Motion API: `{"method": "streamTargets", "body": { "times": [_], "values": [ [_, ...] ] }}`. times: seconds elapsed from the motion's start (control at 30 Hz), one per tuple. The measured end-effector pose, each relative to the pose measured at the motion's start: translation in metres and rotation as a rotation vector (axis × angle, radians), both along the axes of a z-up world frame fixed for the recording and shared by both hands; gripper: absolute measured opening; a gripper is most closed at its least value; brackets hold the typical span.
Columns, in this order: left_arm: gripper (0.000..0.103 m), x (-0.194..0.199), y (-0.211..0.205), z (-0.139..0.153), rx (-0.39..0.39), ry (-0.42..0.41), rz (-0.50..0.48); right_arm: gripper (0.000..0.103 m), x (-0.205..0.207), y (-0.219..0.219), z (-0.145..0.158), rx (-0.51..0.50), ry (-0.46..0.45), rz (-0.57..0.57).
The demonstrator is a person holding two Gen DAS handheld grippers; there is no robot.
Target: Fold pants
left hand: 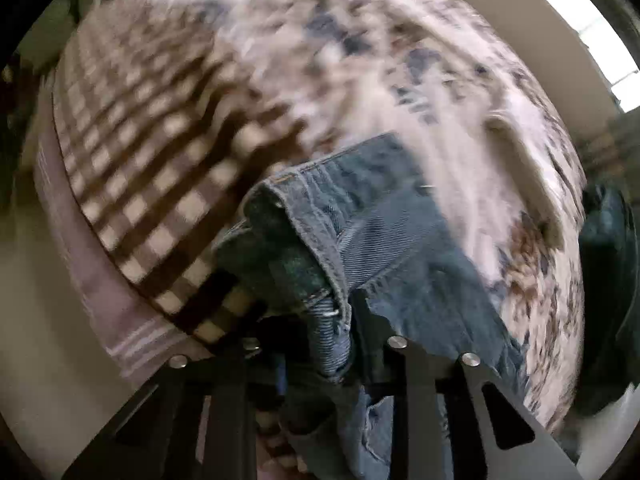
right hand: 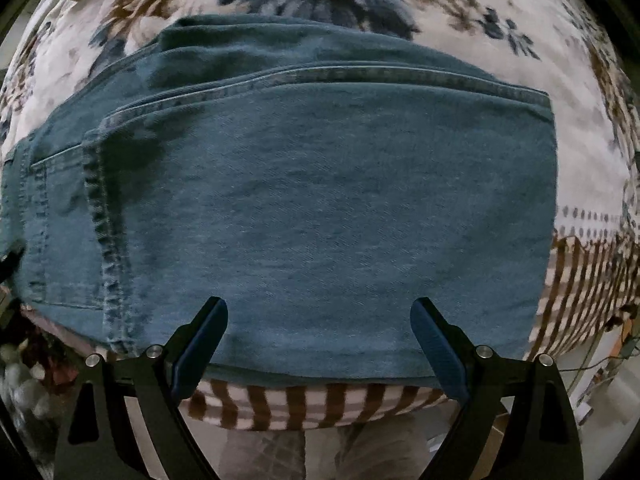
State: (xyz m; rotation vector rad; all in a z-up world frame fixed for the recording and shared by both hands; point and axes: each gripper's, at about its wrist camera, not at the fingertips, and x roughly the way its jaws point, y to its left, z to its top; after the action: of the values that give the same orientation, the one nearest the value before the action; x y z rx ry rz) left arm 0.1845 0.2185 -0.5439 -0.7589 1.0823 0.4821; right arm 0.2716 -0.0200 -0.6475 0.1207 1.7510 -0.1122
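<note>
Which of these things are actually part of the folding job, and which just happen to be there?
Part of the job:
- jeans
- left gripper, shut on denim
- right gripper, fingers open

Just there:
- floral cover
- checked cover
- dark bundle

The left wrist camera looks steeply down along its gripper from very close, with a bunched edge of the jeans filling the lower middle and the bed cover curving away, blurred, to its far edge and a window at upper right. The right wrist camera faces straight down between its spread fingers, near the bed's front edge, with the folded jeans spanning most of the picture. Both views share the jeans and the cover's checked and flowered parts.
</note>
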Motion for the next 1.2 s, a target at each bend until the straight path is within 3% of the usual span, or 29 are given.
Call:
{"method": "streamTargets", "body": {
  "times": [0.23,0.4,0.67,0.87,1.03,1.2],
  "values": [
    [0.017,0.015,-0.058,0.073,0.191,-0.102,-0.222,0.095,-0.005,-0.034,-0.002,-0.014,-0.027,-0.038],
    [0.017,0.028,-0.108,0.107,0.297,-0.162,-0.404,0.095,-0.006,-0.066,0.001,0.017,-0.065,-0.082],
    [0.015,0.032,-0.221,0.137,0.324,-0.224,-0.731,0.095,-0.024,-0.145,0.020,-0.013,-0.145,-0.154],
    [0.014,0.022,-0.328,0.121,0.303,-0.194,-0.984,0.095,-0.064,-0.238,0.018,-0.072,-0.148,-0.255],
    [0.014,0.013,-0.410,0.079,0.290,-0.124,-1.139,0.095,-0.105,-0.328,0.009,-0.126,-0.131,-0.364],
    [0.014,0.004,-0.470,0.030,0.305,-0.041,-1.241,0.095,-0.137,-0.388,-0.005,-0.145,-0.116,-0.454]
  ]
}}
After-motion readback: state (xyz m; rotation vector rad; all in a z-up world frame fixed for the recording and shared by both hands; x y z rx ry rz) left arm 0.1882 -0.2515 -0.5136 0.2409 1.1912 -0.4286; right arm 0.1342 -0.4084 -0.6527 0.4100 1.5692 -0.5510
